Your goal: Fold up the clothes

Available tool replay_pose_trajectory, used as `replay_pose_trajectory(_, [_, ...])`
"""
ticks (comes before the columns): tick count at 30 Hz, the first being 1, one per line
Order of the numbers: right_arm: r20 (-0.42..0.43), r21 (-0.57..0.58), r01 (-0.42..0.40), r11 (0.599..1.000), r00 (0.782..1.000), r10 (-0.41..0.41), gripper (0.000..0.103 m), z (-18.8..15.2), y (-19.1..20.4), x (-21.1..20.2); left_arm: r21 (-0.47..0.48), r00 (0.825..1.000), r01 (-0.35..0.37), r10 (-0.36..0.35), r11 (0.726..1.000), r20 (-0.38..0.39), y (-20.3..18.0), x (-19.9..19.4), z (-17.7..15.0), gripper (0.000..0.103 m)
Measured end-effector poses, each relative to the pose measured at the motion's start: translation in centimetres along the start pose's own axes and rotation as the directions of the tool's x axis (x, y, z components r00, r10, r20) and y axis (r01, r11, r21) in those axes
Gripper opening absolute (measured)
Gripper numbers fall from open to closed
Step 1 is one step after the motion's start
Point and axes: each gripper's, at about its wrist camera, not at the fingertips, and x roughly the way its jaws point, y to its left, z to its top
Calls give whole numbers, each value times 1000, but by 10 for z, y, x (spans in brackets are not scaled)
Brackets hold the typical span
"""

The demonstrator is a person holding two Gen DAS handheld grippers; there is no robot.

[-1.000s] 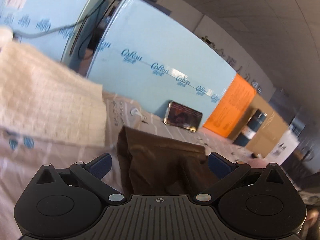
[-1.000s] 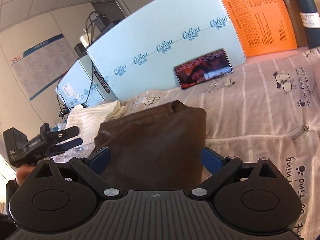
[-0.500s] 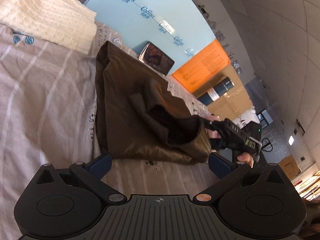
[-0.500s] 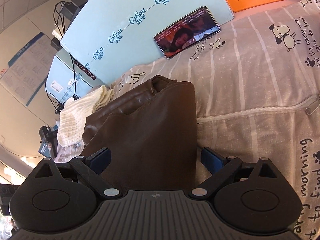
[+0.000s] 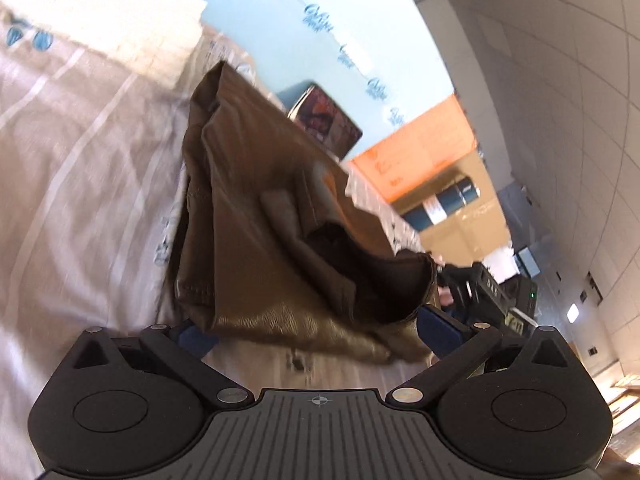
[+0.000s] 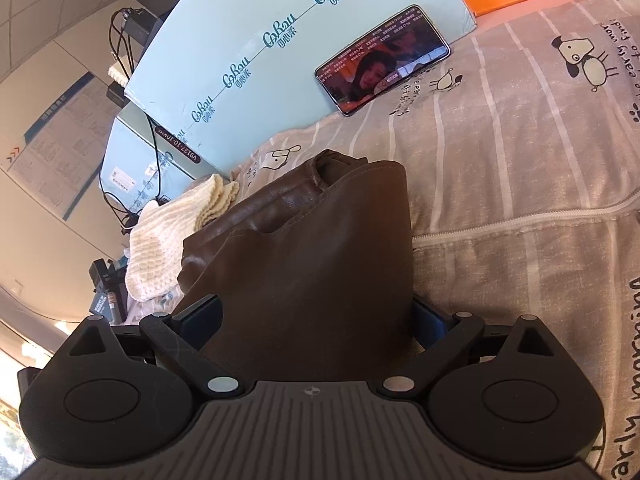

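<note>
A brown leather-like garment [image 5: 256,216] was seen lying on a printed bedsheet [image 6: 520,152], gathered into a thick, uneven bundle with 1 opening gaping toward the right claw [image 6: 316,312]. Both the left claw [image 5: 316,328] and the right were held wide apart, with cloth lying between the right one's fingers, nothing clamped. Folding was judged partly done; squaring remained. A cream knit [image 6: 168,240] lay beside it. Layers underneath were hidden.

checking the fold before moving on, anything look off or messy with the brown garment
Yes. The brown garment is not lying flat: in the left wrist view its near right corner gapes open in a loose pocket, and the layers sit bunched and uneven on the bedsheet.
</note>
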Motion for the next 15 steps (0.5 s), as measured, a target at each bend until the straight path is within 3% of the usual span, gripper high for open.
replay_pose_trajectory(3, [-12, 31, -31, 999, 999, 32, 97, 3, -4, 3, -18, 998, 8, -7, 1000, 56, 4, 8, 4, 103])
replay_pose_trajectory(7, [-7, 62, -57, 996, 998, 58, 87, 3, -10, 1, -171, 974, 170, -138, 971, 181, 26, 5, 10, 103])
replay_pose_trajectory(12, [10, 74, -51, 996, 999, 51, 67, 0, -13, 3, -185, 973, 127, -87, 975, 213, 22, 16, 23, 103])
replay_pose_trajectory(15, [21, 82, -48, 996, 999, 46, 55, -2, -15, 4, -114, 981, 73, -51, 991, 186, 10, 28, 29, 102])
